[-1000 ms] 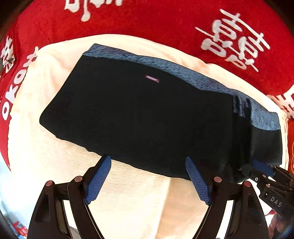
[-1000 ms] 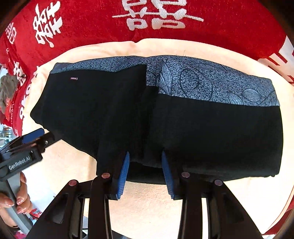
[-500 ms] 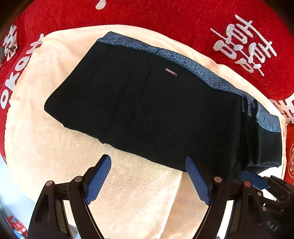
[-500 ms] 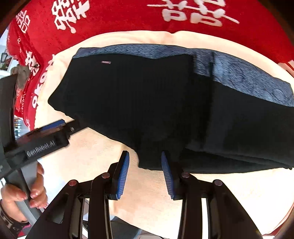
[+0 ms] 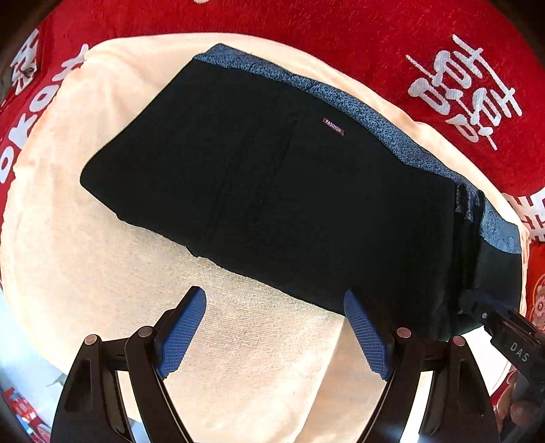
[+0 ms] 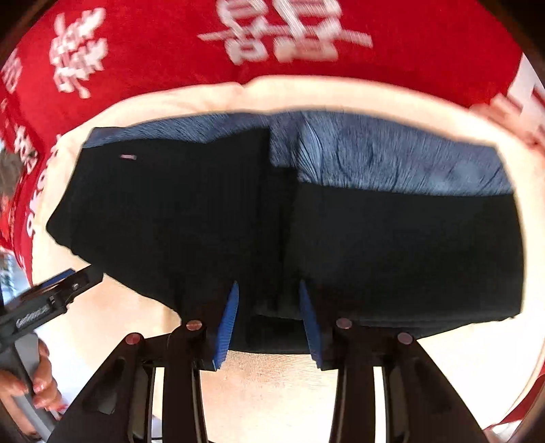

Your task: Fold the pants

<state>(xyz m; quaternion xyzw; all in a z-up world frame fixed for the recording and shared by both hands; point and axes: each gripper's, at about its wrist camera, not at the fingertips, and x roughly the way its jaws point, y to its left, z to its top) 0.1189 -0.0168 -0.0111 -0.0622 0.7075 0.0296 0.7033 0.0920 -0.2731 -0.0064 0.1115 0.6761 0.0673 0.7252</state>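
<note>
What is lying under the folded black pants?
The black pants lie on a cream towel, which shows on all sides of them. Under the towel is a red cloth with white characters. What lies directly beneath the pants is covered and cannot be seen.

Two black handheld grippers with blue ribbed pads

The left gripper [image 5: 274, 327] and right gripper [image 6: 269, 322] share black linkage arms, round copper-coloured pivot pins and textured blue pads [image 5: 184, 332]; white lettering marks their sides, and the hand [image 6: 32, 388] has glossy pink nails.
</note>
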